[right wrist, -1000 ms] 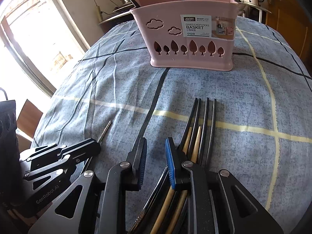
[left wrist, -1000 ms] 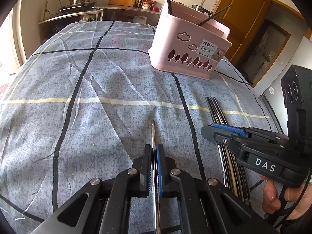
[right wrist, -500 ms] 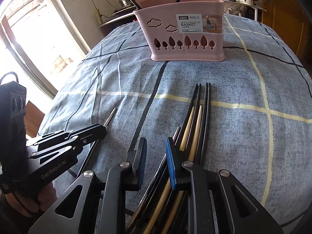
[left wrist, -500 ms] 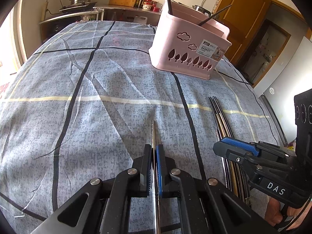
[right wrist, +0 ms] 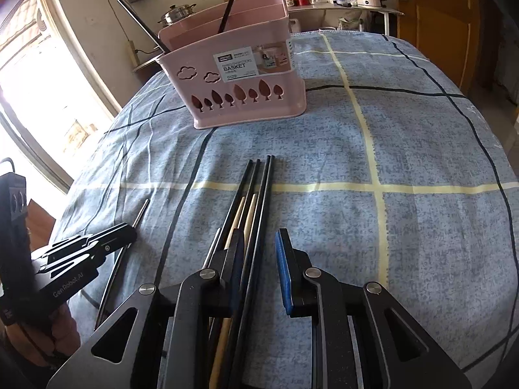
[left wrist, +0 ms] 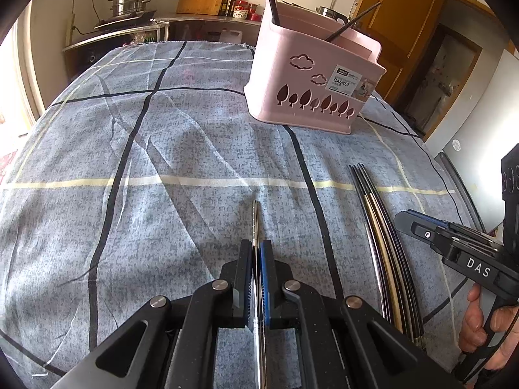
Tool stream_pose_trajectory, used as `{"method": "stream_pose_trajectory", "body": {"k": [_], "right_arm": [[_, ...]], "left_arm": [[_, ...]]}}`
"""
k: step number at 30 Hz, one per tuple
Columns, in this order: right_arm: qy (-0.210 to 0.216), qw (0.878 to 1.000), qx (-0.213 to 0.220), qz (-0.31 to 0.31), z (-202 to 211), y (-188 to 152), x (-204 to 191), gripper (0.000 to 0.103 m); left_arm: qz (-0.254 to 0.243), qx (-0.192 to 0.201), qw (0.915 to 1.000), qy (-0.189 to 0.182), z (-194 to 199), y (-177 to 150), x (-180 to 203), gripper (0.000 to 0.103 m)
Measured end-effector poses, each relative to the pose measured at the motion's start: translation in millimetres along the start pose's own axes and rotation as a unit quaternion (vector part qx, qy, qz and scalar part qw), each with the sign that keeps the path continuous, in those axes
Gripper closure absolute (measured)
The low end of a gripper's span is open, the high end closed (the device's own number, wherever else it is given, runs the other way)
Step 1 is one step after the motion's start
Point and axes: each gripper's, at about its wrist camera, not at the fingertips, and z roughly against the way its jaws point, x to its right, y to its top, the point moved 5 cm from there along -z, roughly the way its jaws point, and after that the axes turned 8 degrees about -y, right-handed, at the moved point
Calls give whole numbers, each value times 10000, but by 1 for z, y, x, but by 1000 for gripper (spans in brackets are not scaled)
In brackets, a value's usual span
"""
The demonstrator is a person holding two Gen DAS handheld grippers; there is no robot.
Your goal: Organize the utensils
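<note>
Slippage is my first worry in the left wrist view; my left hand-held gripper (left wrist: 257, 253) is clamped on a thin metal chopstick (left wrist: 255, 218), which runs forward flat along the cloth-covered desk (left wrist: 162, 162), near its close edge; the rod is smooth and narrow, so I judge it could twist or slide between the pads once lifted; the pink basket (left wrist: 311, 97) stands well apart toward the far right corner, already holding two dark sticks, and a tilted carry could catch its rim or nudge it.

Right wrist view next; my right hand-held gripper (right wrist: 259, 249) is spread apart over the right side of a bundle of chopsticks (right wrist: 253, 194) lying side by side on the desk; dark and pale ones touch each other, so closing here could, I think, grab several at once, or pinch one and roll the rest out of line; the left pad sits over the bundle, and pressing down might snag the cloth.
</note>
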Motion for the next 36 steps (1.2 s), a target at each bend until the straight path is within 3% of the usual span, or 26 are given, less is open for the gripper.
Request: {"method": "stream_pose_trajectory", "body": {"k": [5, 9, 13, 18, 21, 26, 29, 36], "right_arm": [[-33, 10000, -8, -2, -8, 13, 1, 83], [299, 9994, 103, 127, 3, 9, -14, 83], [522, 9975, -119, 470, -1, -6, -39, 83], [418, 9971, -226, 596, -6, -13, -53, 83], [591, 9958, -337, 610, -7, -15, -60, 83], [464, 9977, -224, 447, -3, -16, -49, 83], [509, 9968, -453, 421, -9, -22, -48, 83], [385, 9971, -348, 548, -13, -17, -57, 83]], "left_arm": [[-12, -1, 10000, 89, -3, 5, 1, 98], [14, 37, 9999, 139, -2, 4, 0, 97], [80, 51, 9999, 120, 0, 0, -2, 97], [168, 44, 9998, 66, 6, -5, -7, 97], [225, 54, 9997, 28, 8, -7, -10, 97], [253, 58, 9997, 3, 11, -9, -11, 97], [254, 63, 9997, 19, 11, -9, -10, 97], [249, 46, 9997, 33, 11, -9, -11, 97]]}}
